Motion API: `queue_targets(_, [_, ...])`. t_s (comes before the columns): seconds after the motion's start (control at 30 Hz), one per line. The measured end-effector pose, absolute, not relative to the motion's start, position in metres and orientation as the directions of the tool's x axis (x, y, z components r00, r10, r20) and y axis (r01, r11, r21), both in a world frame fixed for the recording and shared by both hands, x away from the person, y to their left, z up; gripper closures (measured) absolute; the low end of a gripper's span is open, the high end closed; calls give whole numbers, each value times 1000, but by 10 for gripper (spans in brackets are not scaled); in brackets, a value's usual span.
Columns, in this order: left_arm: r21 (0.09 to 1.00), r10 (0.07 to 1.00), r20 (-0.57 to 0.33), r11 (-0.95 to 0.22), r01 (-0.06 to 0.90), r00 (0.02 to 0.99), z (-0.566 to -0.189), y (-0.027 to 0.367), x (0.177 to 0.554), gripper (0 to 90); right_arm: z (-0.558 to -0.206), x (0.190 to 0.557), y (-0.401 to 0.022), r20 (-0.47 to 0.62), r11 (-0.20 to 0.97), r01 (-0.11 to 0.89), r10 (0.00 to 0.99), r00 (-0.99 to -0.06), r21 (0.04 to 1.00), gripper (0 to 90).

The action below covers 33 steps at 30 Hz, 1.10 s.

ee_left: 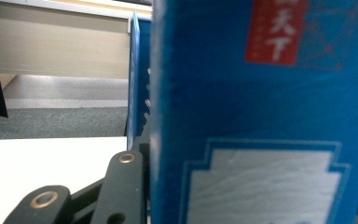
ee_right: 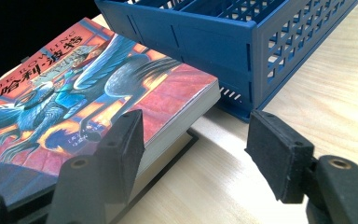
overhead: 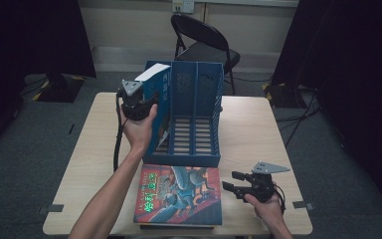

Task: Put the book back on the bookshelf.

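My left gripper (overhead: 138, 103) is shut on a blue book (overhead: 158, 83) with white page edges, held upright and tilted at the left compartment of the blue file rack (overhead: 199, 74). In the left gripper view the book's cover (ee_left: 261, 116) stands right against one black finger (ee_left: 121, 182), and the rack's wall (ee_left: 134, 70) rises behind. A red illustrated book (overhead: 179, 194) lies flat in front of the rack, on top of a darker one (overhead: 176, 227). My right gripper (overhead: 231, 181) is open beside its right edge; the red book's corner (ee_right: 182, 93) lies just ahead of my right gripper (ee_right: 196, 135).
The rack's (ee_right: 205, 42) middle and right compartments hold nothing. The light wooden table (overhead: 248, 134) has bare room on its right side. A black folding chair (overhead: 204, 40) stands behind the table. Dark curtains hang at both sides.
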<state>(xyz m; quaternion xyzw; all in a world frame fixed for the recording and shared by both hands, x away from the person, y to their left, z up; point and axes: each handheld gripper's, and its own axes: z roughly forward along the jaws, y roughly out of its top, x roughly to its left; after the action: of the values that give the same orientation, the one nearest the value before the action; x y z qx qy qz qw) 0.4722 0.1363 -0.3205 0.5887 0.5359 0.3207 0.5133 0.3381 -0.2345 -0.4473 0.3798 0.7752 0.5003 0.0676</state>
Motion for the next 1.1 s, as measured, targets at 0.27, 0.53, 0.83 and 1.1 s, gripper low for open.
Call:
queue_targets(0.27, [952,966,-143,76,296,213,-322,130,478,606,-449,338,-234,277,218,524,653,-705,823,365])
queue_targets(0.53, [954,966,-132,62,295,223,-342,132,479,605,-450,339,-232,281,230,531,644,-711,816,369])
queue_targets(0.83, [955,961,-121,44,294,249,-352,133,468,602,-451,340,-229,278,241,532,642,-714,812,370])
queue_targets(1.1, [944,956,-131,39,327,262,-350,138,461,598,-450,340,-229,274,245,530,642,-716,812,370])
